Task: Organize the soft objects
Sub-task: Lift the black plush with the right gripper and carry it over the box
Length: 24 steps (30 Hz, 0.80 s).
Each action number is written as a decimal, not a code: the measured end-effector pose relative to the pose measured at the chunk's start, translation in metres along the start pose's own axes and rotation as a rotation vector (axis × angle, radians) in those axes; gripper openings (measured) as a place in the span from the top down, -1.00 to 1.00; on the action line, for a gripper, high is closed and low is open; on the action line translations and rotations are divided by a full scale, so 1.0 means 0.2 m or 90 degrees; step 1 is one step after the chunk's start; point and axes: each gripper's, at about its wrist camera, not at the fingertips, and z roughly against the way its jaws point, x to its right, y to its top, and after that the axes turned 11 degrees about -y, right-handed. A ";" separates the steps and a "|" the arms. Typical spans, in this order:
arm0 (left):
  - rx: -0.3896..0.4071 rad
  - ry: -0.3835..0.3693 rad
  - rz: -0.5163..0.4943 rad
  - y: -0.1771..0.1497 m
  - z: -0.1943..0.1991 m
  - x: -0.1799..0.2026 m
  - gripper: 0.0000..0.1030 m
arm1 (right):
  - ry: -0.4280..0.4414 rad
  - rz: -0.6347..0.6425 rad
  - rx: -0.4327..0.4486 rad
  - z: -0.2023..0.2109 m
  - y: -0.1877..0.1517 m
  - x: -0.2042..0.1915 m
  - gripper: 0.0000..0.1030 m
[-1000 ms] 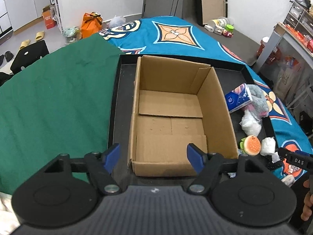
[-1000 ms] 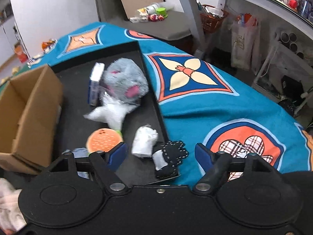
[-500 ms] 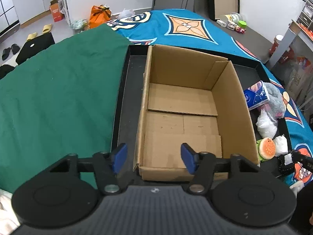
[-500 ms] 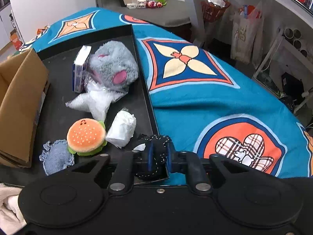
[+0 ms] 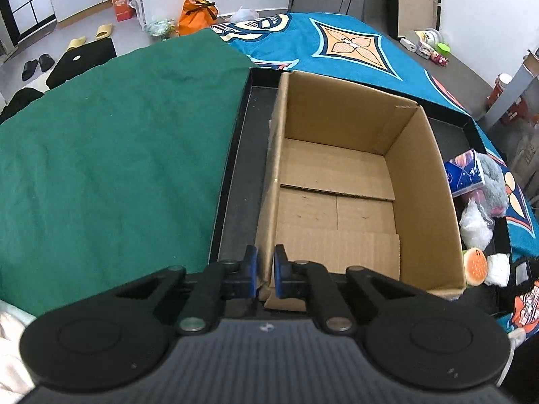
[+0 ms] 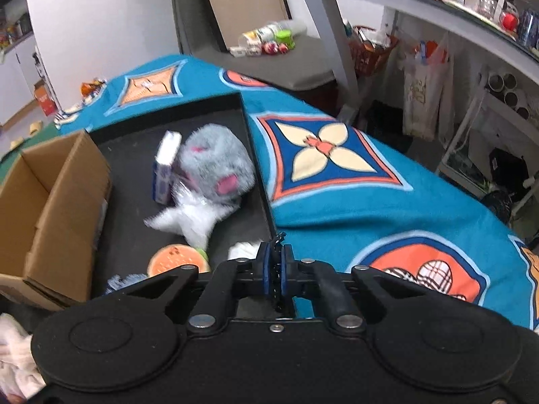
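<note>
left tongs point(image 5: 263, 276) pinching cardboard box point(image 5: 421, 181) wall, right tongs point(image 6: 275, 271) clamping black fabric point(image 6: 277, 239)

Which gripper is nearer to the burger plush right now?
Right. The right gripper, shut on a black fabric item, sits just beside the burger plush; the left gripper clamps the cardboard box wall opposite.

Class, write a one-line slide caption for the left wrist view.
Left gripper clamps the empty cardboard box's near wall.

surface: teal blanket point(image 6: 337, 208) | green cloth point(image 5: 111, 155) | black tray point(image 5: 235, 181)
</note>
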 end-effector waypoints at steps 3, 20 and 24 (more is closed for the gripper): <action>0.001 -0.008 -0.003 -0.01 0.01 0.01 0.83 | 0.013 0.003 0.012 0.03 0.02 -0.02 0.88; 0.013 -0.024 -0.008 -0.03 0.01 -0.01 0.83 | 0.120 0.032 0.071 0.18 0.13 -0.32 0.88; 0.017 -0.028 -0.009 -0.04 0.01 -0.03 0.83 | 0.153 0.045 0.083 0.23 0.15 -0.46 0.88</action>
